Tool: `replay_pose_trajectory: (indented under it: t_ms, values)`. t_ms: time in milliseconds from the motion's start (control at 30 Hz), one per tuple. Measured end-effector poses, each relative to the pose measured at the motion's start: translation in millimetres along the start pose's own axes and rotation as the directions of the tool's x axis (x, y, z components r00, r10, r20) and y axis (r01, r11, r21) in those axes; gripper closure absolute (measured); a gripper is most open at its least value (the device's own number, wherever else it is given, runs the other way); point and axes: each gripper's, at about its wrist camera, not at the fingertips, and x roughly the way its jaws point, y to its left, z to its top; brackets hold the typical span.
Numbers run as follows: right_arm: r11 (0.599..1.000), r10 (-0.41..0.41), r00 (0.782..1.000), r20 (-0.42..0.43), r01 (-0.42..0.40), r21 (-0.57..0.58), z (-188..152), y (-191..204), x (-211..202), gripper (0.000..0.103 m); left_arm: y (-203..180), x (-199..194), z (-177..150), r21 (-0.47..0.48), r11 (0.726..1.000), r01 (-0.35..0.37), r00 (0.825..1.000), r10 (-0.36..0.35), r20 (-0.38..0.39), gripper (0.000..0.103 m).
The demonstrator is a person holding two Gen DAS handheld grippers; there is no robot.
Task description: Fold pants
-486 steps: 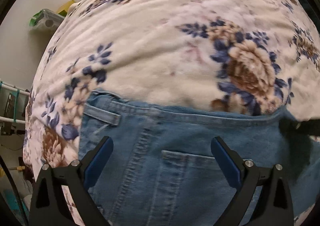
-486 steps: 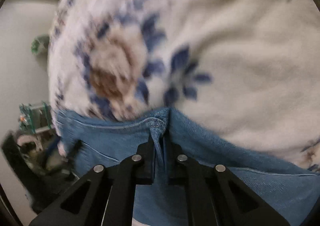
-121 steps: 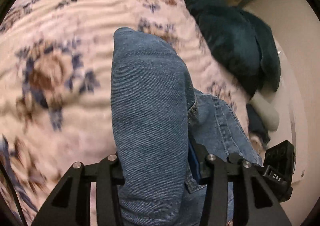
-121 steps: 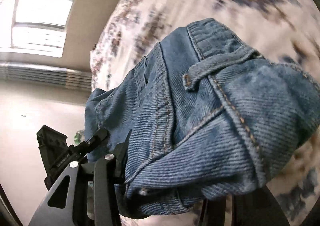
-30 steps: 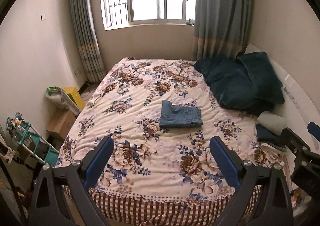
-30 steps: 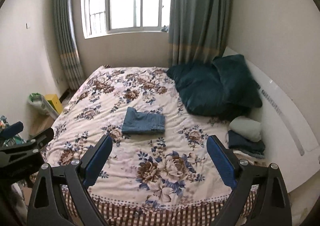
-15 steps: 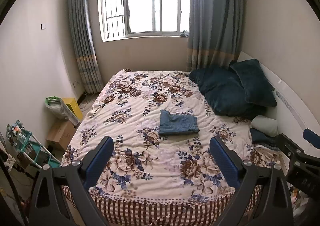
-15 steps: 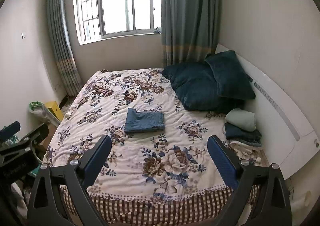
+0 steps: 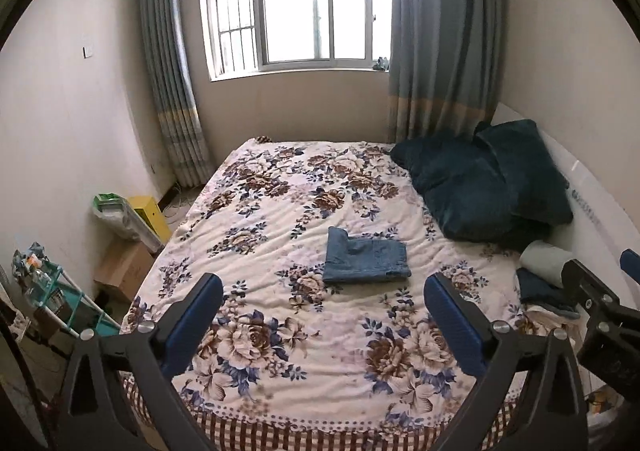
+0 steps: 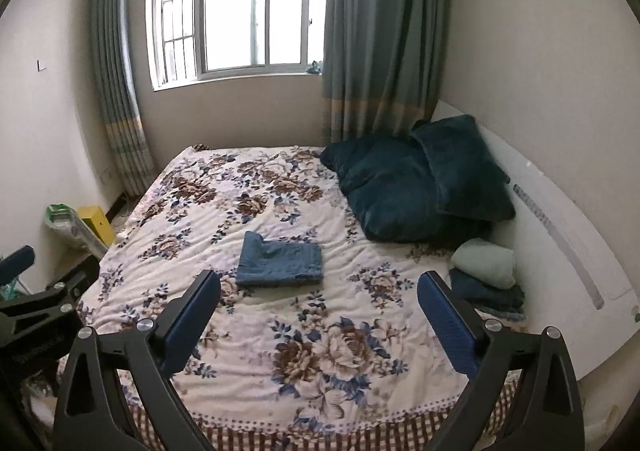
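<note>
On the floral cream bedspread (image 9: 280, 219) mid-bed lay the folded blue denim pants (image 9: 365, 260), apparently finished; left gripper (image 9: 320, 315) and right gripper (image 10: 316, 311) hung splayed, empty, well apart from them; thick, soft, weighty denim, best taken by its folded edge.

No lettering, label, brand, number or sign can be read anywhere in either view.

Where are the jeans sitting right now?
The folded jeans lie flat near the middle of the floral bedspread, left of the dark teal pillows in both wrist views, well beyond both open grippers.
</note>
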Motion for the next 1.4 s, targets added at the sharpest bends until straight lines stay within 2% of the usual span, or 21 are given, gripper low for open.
replay_pose_trajectory:
  t_ms: [200,533,667,967,1400]
  values:
    - [1.0,-0.02,0.998,-0.053,0.019,-0.008,10.9,2.4,57.9,0.002,-7.5,33.6,5.0,0.015,0.999,-0.032,0.999,0.032,-0.029,0.0]
    - [1.0,-0.023,0.992,-0.121,0.022,-0.005,9.6,9.0,122.2,0.002,-11.9,80.5,8.5,0.023,0.998,-0.053,0.994,0.055,-0.098,0.0]
    - [1.0,-0.024,0.991,-0.13,0.024,0.002,6.1,9.3,135.4,0.002,-11.6,91.6,8.8,0.017,0.999,-0.044,0.991,0.046,-0.123,0.0]
    - [1.0,-0.018,0.988,-0.15,0.02,0.011,1.1,7.4,156.4,0.002,-12.1,99.0,11.9,0.021,0.999,-0.039,0.992,0.041,-0.123,0.0]
    - [1.0,-0.011,0.988,-0.156,0.012,0.008,-9.3,13.8,157.7,0.002,-10.6,102.8,10.6,0.005,0.999,-0.054,0.989,0.054,-0.137,0.0]
